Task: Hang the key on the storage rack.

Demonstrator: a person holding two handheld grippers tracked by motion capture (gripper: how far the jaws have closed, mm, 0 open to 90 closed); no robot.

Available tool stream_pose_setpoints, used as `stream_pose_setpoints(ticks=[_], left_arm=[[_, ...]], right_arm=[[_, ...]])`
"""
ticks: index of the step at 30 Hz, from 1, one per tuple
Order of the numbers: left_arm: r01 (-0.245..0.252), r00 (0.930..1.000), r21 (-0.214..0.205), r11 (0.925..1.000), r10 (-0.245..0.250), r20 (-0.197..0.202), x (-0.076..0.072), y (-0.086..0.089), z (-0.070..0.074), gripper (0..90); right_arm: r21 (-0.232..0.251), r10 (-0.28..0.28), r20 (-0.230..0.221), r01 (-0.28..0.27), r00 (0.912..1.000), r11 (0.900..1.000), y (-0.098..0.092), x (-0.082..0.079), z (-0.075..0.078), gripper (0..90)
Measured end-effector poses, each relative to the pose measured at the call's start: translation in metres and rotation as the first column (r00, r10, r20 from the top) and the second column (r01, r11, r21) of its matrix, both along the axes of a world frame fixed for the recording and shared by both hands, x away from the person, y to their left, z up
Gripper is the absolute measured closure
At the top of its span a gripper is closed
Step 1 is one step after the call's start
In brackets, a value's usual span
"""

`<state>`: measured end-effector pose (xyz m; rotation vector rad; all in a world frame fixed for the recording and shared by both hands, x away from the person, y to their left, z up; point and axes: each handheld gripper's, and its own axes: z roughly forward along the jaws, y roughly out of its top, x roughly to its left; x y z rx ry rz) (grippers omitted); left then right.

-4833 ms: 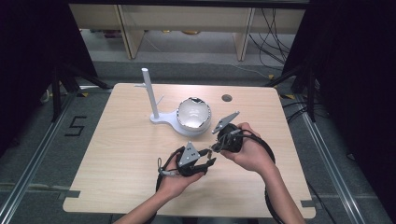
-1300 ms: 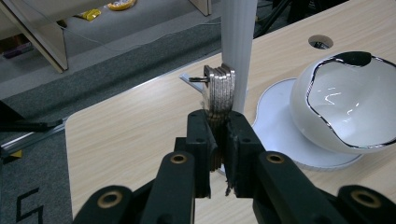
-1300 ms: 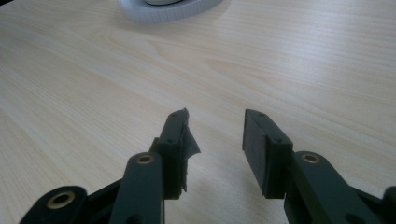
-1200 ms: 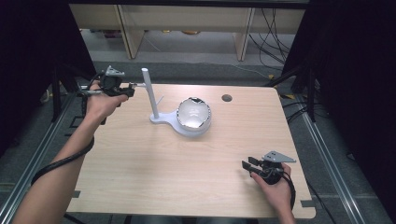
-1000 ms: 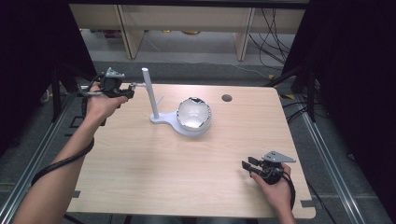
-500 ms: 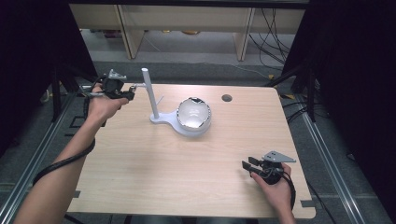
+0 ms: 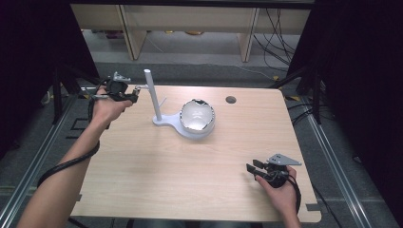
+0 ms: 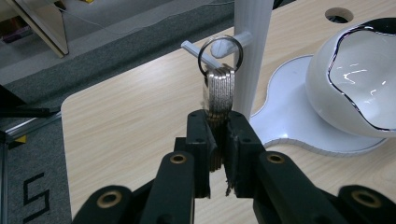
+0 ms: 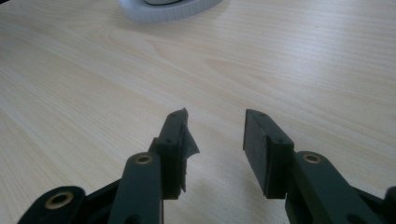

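My left gripper is shut on a bunch of silver keys. Their ring is level with the tip of a short white peg that sticks out from the white post; whether the ring is over the peg I cannot tell. The post rises from a white stand that carries a white bowl with a shiny inside. My right gripper rests low over the bare wood near the table's front right, jaws open with nothing between them.
A light wooden table with a round cable hole at its far right side. Dark floor and metal rails run along both sides. Wooden shelving stands beyond the far edge.
The left gripper has edged slightly right toward the white post with the keys. The right gripper has stayed where it was.
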<state>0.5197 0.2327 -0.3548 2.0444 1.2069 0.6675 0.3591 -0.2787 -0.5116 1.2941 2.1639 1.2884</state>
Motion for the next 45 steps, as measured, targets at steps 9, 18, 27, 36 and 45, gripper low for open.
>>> stream_pose_setpoints(ticks=[9, 18, 27, 36, 45], left_arm=[[-0.009, 0.9999, 0.004, 1.0000, 0.009, -0.006, 0.004, -0.003, -0.002, 80.7], [-0.013, 0.9998, -0.007, 0.9999, 0.013, -0.012, 0.009, -0.007, -0.006, 80.7], [-0.014, 0.9997, -0.010, 0.9999, 0.014, -0.019, 0.011, -0.011, -0.010, 80.6], [-0.008, 1.0000, -0.030, 0.9995, 0.007, -0.003, 0.012, -0.016, -0.013, 79.2], [0.001, 0.9999, -0.031, 0.9995, 0.000, 0.017, 0.003, -0.012, -0.014, 72.1]], right_arm=[[-0.021, 0.007, 0.028, -0.006, 0.9996, 0.9998, -0.002, 0.001, 0.000, 60.4], [-0.012, -0.001, 0.015, 0.001, 0.9999, 0.9999, 0.001, 0.001, -0.002, 59.7], [-0.004, 0.011, 0.011, -0.011, 0.9999, 0.9999, 0.000, 0.000, -0.001, 59.4], [-0.015, 0.008, 0.025, -0.008, 0.9996, 0.9999, -0.002, 0.000, -0.001, 59.1], [-0.004, 0.012, 0.021, -0.012, 0.9997, 0.9999, -0.001, 0.000, -0.001, 58.5]])
